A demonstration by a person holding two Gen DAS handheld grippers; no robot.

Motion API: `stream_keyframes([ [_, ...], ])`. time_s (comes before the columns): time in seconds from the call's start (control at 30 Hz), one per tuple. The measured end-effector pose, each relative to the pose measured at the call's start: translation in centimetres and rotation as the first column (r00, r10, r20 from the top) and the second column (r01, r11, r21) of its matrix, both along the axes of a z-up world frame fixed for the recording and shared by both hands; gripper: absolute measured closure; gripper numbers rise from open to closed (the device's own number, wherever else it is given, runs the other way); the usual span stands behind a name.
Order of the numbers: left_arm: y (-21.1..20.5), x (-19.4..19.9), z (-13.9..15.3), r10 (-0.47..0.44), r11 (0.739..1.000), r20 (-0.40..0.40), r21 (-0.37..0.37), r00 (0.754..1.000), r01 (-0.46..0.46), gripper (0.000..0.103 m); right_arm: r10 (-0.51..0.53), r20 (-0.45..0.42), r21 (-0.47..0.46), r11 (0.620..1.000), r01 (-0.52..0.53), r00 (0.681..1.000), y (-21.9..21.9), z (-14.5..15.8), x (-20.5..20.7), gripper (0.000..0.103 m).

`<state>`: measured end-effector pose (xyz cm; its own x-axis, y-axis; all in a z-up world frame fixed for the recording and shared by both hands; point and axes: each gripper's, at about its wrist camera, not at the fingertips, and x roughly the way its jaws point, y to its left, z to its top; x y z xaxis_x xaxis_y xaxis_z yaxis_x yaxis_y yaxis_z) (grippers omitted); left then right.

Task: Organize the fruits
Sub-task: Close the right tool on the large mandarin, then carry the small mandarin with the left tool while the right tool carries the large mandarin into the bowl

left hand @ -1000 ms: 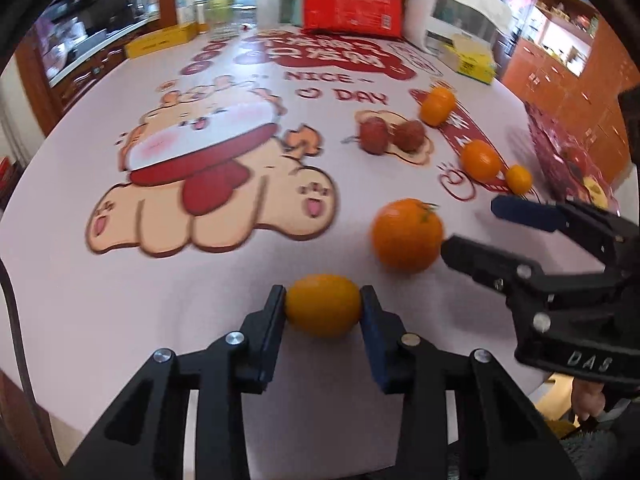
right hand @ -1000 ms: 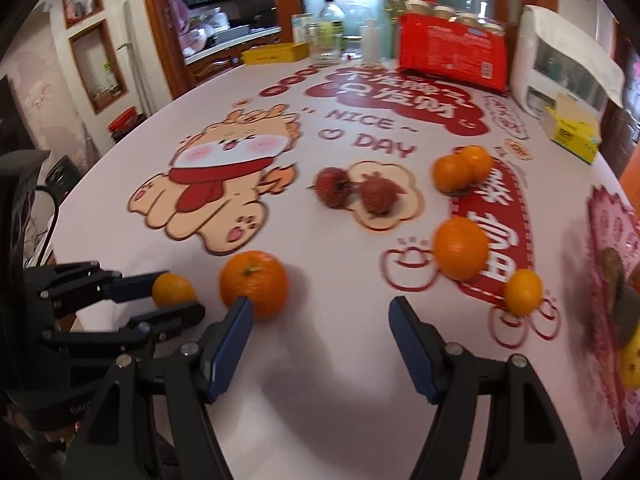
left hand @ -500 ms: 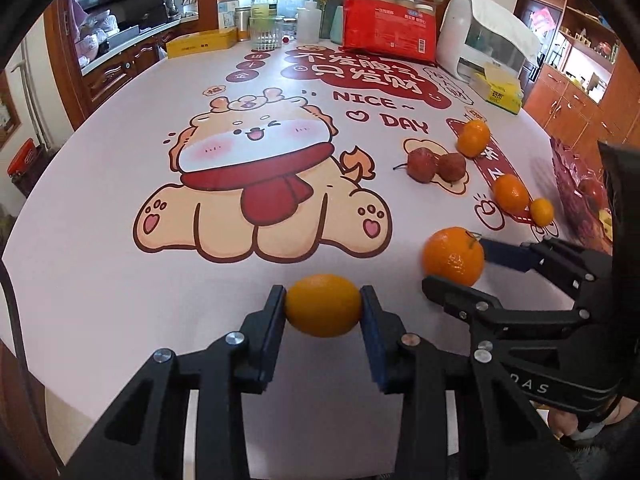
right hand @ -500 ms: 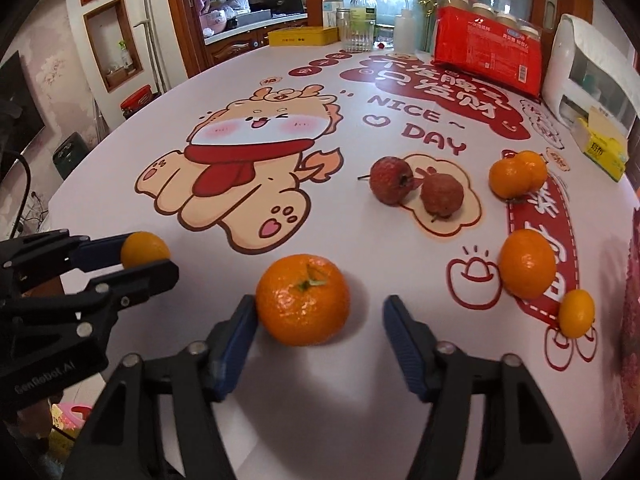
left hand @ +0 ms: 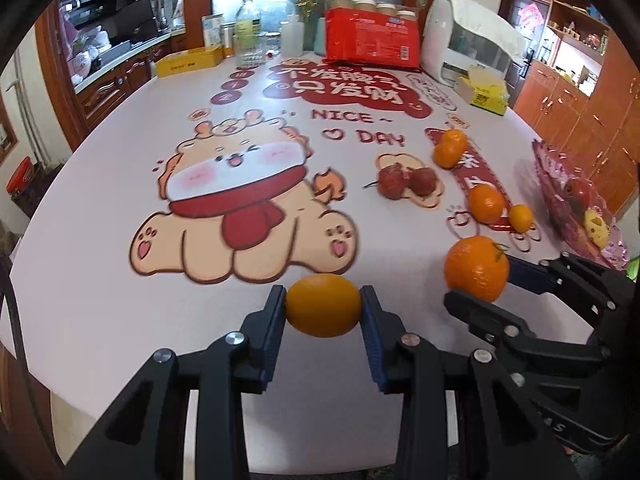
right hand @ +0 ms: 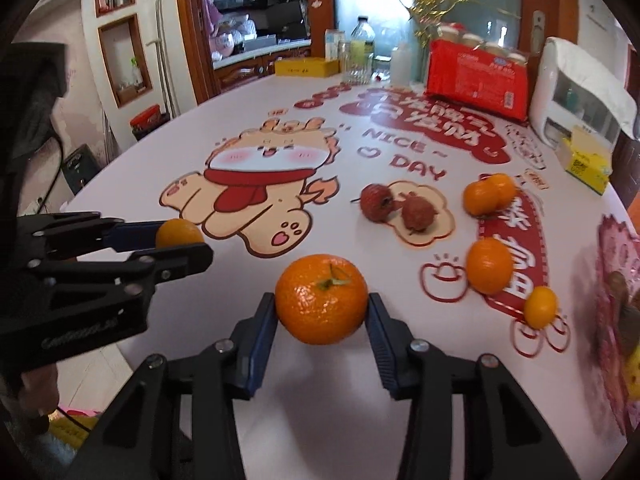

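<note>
My left gripper (left hand: 323, 312) is shut on a small yellow-orange kumquat (left hand: 323, 306), held above the near table edge; it also shows in the right wrist view (right hand: 178, 233). My right gripper (right hand: 321, 308) is shut on a large tangerine (right hand: 321, 298) with a green stem, also seen in the left wrist view (left hand: 476, 268). On the table lie two red lychees (right hand: 376, 203), a pair of tangerines (right hand: 488, 193), one tangerine (right hand: 489, 266) and a small kumquat (right hand: 540, 306). A pink fruit tray (left hand: 576, 196) with fruit sits at the right edge.
The tablecloth carries a cartoon dragon print (left hand: 244, 200). At the far end stand a red drinks pack (left hand: 372, 38), a white dispenser (left hand: 468, 46), yellow boxes (left hand: 482, 94) and bottles (left hand: 248, 30). Wooden cabinets (left hand: 580, 120) line the right.
The right gripper's jaws have closed on the large tangerine, which stood between its open jaws before. The left gripper keeps its kumquat, and its view has swung left.
</note>
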<state>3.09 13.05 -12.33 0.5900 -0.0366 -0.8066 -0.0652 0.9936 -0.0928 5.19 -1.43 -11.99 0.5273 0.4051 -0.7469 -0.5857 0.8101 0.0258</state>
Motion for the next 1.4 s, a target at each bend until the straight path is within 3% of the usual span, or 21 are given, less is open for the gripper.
stream_keyframes([
  [0.3,-6.1,2.6,5.1,-0.147,0.989,0.06,0.005,0.987,0.147,0.068,-0.159,0.123,0.121,0.982,0.144,0.98,-8.1,6.0,-1.0,0.058],
  [0.53,-13.7,6.1,10.7,-0.291,0.957,0.168,0.046,0.942,0.288,0.068,-0.345,0.22,0.193,0.932,0.306,0.912,-16.8,10.9,-0.6,0.058],
  [0.73,-20.4,10.0,13.0,-0.376,0.926,0.211,0.092,0.902,0.365,0.068,-0.485,0.183,0.252,0.864,0.436,0.855,-24.2,12.8,1.6,0.058],
  [0.9,-24.8,13.7,12.3,-0.417,0.909,0.182,0.069,0.891,0.411,0.068,-0.593,0.175,0.198,0.803,0.562,0.786,-28.6,12.7,3.9,0.058],
  [1.07,-28.7,17.2,9.2,-0.435,0.901,0.104,0.053,0.895,0.431,0.068,-0.694,0.15,0.086,0.719,0.69,0.705,-31.6,10.0,6.6,0.058],
  [1.4,-32.7,20.6,3.7,-0.456,0.888,-0.018,0.054,0.89,0.456,0.068,-0.738,0.086,-0.002,0.672,0.741,0.67,-33.4,4.9,9.0,0.058],
])
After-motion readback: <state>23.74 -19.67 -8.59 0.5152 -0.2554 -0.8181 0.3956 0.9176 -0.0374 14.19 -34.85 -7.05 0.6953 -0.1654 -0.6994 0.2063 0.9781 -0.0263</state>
